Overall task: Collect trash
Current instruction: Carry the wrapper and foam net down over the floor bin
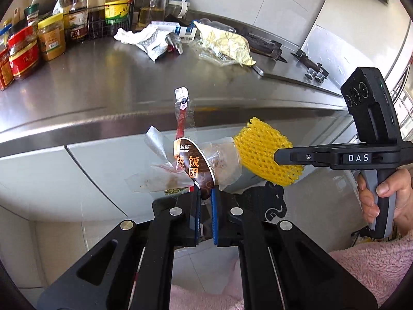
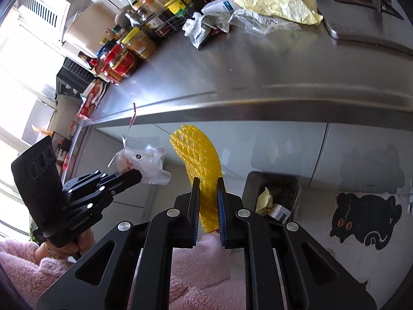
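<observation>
My left gripper is shut on a clear rice-ball wrapper with a brown label, held in front of the steel counter's edge. My right gripper is shut on a yellow foam fruit net; that net also shows at the right of the left wrist view. The wrapper hangs from the left gripper in the right wrist view. A dark trash bin with some waste inside stands on the floor below. More trash lies on the counter: a crumpled yellow bag and a silver packet.
Jars and sauce bottles crowd the counter's back left. A stove grate sits at the back right. White cabinet fronts run under the counter. A black cat-shaped mat lies on the floor beside the bin. A person's pink fleece sleeve is close by.
</observation>
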